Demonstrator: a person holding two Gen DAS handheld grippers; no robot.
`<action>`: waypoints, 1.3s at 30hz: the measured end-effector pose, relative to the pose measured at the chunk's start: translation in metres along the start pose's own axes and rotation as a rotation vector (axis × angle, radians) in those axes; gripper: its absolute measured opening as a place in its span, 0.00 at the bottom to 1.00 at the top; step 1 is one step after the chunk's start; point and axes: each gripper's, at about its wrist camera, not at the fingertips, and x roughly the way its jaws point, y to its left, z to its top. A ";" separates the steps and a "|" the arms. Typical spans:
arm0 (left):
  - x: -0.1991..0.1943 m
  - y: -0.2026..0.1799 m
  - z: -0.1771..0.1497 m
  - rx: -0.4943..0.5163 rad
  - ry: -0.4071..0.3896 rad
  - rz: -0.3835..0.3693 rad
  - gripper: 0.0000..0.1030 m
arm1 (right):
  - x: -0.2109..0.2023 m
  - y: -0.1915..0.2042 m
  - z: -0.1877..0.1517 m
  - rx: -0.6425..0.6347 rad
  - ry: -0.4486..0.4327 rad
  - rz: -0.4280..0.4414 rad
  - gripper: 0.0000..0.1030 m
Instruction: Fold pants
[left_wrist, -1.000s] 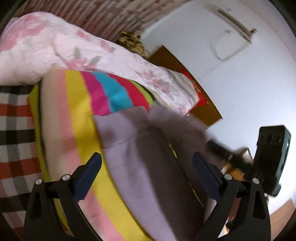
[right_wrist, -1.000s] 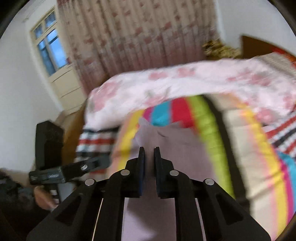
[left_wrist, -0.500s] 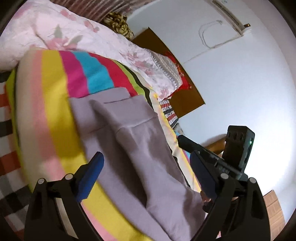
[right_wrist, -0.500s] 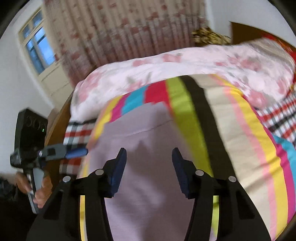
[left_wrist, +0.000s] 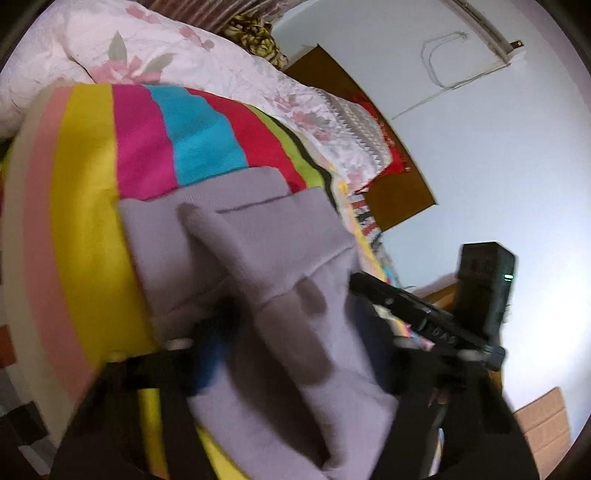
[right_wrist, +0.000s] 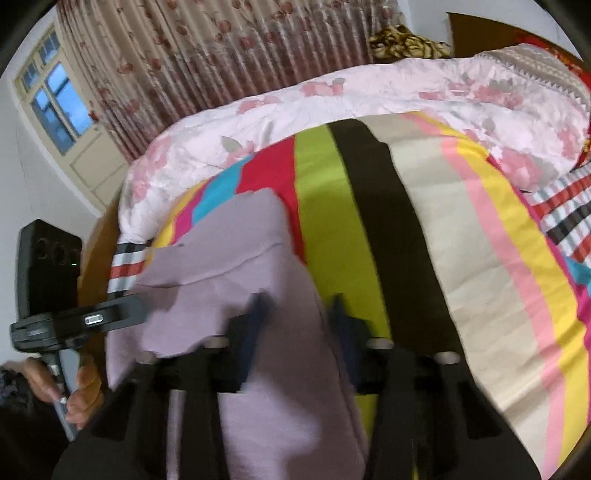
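Observation:
Lilac-grey pants (left_wrist: 258, 258) lie folded lengthwise on a bed with a rainbow-striped sheet (left_wrist: 144, 133). My left gripper (left_wrist: 295, 332) hovers low over them, its jaws open wide and blurred, one on each side of the top leg. In the right wrist view the pants (right_wrist: 229, 258) run toward me. My right gripper (right_wrist: 299, 314) is open over their right edge, with nothing held. The other gripper's body shows at the left (right_wrist: 74, 317).
A pink floral quilt (right_wrist: 369, 99) lies across the far side of the bed. A checked sheet (right_wrist: 565, 206) is at the right. Curtains (right_wrist: 207, 48) and a window (right_wrist: 55, 107) stand behind. A brown headboard (left_wrist: 399, 192) is against the white wall.
My right gripper has opened from shut and let the pants drop onto the bed. Both grippers have moved down and closer over the pants.

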 end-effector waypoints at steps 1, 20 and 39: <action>-0.005 0.001 0.000 -0.001 -0.009 -0.006 0.07 | -0.005 0.003 -0.001 -0.010 -0.016 -0.008 0.07; -0.022 0.027 -0.001 0.101 0.012 0.093 0.07 | 0.031 0.061 0.001 -0.101 0.056 -0.176 0.07; -0.018 0.028 0.001 0.115 -0.056 0.131 0.14 | 0.031 0.051 0.011 -0.053 -0.030 -0.143 0.07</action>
